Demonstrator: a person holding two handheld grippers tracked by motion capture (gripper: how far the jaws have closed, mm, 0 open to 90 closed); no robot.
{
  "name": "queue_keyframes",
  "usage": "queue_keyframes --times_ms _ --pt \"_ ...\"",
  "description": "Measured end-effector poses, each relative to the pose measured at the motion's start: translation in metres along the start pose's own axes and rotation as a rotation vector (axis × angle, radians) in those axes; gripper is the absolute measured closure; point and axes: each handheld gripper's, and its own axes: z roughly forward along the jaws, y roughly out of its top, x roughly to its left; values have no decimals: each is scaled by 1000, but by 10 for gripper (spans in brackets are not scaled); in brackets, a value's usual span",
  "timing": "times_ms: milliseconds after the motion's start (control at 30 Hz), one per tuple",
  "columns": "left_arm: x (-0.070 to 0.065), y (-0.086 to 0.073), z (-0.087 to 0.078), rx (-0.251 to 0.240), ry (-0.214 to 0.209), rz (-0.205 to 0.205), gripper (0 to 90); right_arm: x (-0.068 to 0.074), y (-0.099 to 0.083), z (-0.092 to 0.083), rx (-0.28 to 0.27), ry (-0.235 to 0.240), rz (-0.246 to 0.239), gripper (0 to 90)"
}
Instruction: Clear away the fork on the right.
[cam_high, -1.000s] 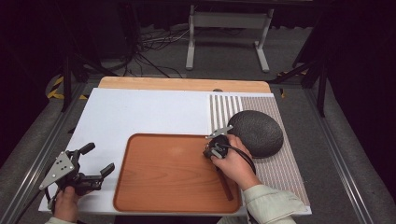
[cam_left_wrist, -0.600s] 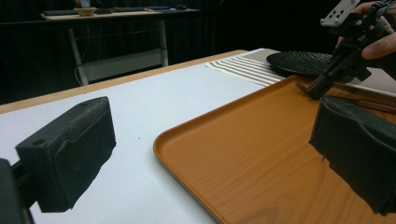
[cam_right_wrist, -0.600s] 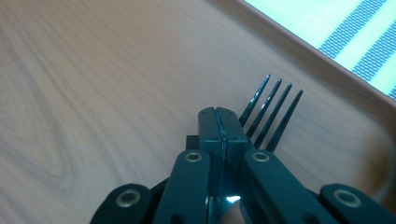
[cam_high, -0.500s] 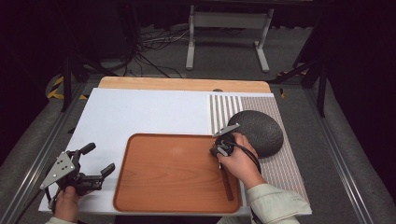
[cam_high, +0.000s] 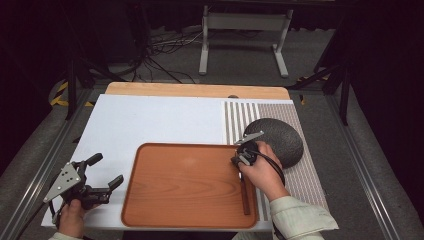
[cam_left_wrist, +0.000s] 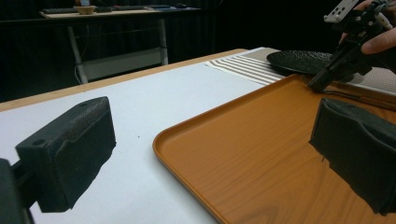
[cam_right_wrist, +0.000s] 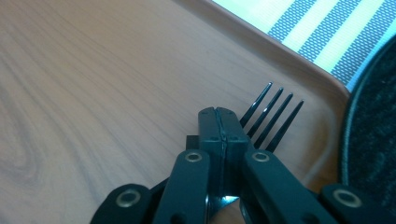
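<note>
We are working at the bench (cam_high: 150, 125), sliding the right gripper (cam_high: 239, 161) toward the wooden tray's (cam_high: 185, 190) right edge beside the dark plate (cam_high: 280, 140) — jaws clenched on the black fork (cam_right_wrist: 271, 116), nearly placed — left gripper (cam_high: 102, 172) idling, jaws released.

A: What sits between the right gripper (cam_right_wrist: 223, 128)'s black jaws?

B: They're pressed together over a black four-tined fork (cam_right_wrist: 271, 119), whose tines fan out toward one o'clock.

A: And beneath it?

B: A brown wood-grain tray (cam_right_wrist: 93, 70); its rounded rim runs toward three o'clock. Beyond lie a grey-and-white striped mat (cam_right_wrist: 322, 28) at one o'clock and a dark speckled round plate (cam_right_wrist: 373, 126) at three.
</note>
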Motion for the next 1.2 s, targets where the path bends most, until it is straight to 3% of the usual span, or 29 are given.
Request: queue_keyframes --times_ms 333,600,767,800,833,867,967,1033,1200 --pt "0 0 1 -1 1 -2 8 -5 -3 -2 4 -15 14 900" --pt "0 0 0 0 0 -1 8 -2 1 -11 -37 -13 11 900" --pt "0 0 0 0 1 -2 8 3 6 -22 -112 4 -26 645" --pt "0 0 0 -1 4 -4 8 5 8 -27 -143 13 -37 534" --pt "0 0 0 -1 4 -4 8 7 8 -30 -153 25 -39 482" --pt "0 0 -1 -2 4 -4 8 7 8 -30 -153 25 -39 482" --pt "0 0 -1 -3 5 -2 8 10 9 -36 -190 41 -73 332" --pt "0 0 -1 -4 7 -5 8 12 9 -42 -225 53 -107 303" --pt "0 1 -1 -1 4 0 9 12 7 -53 -262 61 -115 293"
